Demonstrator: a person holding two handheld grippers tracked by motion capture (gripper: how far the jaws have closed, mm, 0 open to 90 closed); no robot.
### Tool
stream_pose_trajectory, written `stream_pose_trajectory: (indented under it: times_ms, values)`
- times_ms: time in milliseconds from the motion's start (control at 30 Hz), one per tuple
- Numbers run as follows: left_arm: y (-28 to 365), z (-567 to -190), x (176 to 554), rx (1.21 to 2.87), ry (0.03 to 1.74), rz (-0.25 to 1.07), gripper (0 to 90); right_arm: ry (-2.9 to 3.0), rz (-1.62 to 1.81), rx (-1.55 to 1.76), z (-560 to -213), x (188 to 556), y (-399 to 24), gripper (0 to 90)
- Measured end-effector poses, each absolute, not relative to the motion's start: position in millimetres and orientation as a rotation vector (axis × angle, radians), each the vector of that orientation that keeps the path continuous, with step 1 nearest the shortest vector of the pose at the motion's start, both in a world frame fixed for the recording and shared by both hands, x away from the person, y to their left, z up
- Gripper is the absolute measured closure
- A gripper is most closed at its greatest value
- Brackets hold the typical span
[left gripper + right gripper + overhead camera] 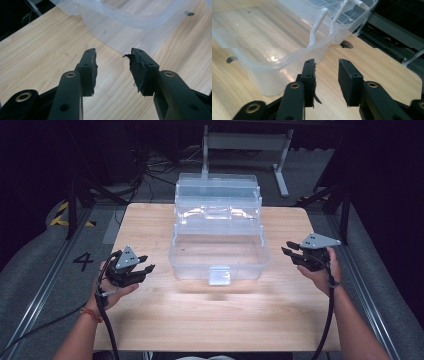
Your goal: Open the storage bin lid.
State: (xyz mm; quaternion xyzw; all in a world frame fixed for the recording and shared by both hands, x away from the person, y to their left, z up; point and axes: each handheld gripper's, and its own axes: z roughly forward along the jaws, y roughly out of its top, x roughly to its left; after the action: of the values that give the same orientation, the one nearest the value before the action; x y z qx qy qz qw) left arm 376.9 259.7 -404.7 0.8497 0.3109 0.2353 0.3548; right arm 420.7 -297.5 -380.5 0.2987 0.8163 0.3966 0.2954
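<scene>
Near the middle of the desk (150, 320), a little toward its far edge, stands a clear plastic box (218, 254). Its walls are see-through and cloudy, so the wood grain shows through the bottom. A pale latch tab (219, 275) hangs at the front wall, facing the near edge. The box is open: its lid (218, 195) and an inner tray are swung up and back toward the far edge, held on thin white arms (317, 27) that rise from the side wall.

On the left, close to the near left part of the desk, the left tongs (141, 265) are held in a hand (112, 290), pointing toward the box. The jaws stand partly apart with nothing between them, and bare wood shows in the gap; a pad (137, 70) on one jaw is frayed at its edge. On the right, near the right edge, the right tongs (287, 247) are held in the other hand (320, 272), jaws also partly apart and empty, just beside the box's side wall without touching it.

Light wood covers the desk top, and a round hole (347, 44) sits beside the box. Grey floor lies around it, with a "4" (83, 261) marked on the left, cables and a metal stand (245, 145) in the dark beyond.
</scene>
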Motion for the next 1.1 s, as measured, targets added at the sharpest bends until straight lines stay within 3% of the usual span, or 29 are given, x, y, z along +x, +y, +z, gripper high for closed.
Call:
stream_pose_trajectory:
  times_ms: [433,533,800,1100]
  values:
    - [270,-428,366,2.278,0.838,0.568,45.1,2.191,0.996,0.838,-408,386,-321,44.7]
    - [273,-432,363,2.294,0.850,0.559,38.8,2.198,0.973,0.867,-414,380,-325,39.9]
    - [279,-445,358,2.315,0.899,0.529,24.6,2.220,0.916,0.906,-431,367,-335,34.1]
    - [289,-461,349,2.296,0.936,0.468,19.3,2.272,0.893,0.927,-454,350,-342,29.3]
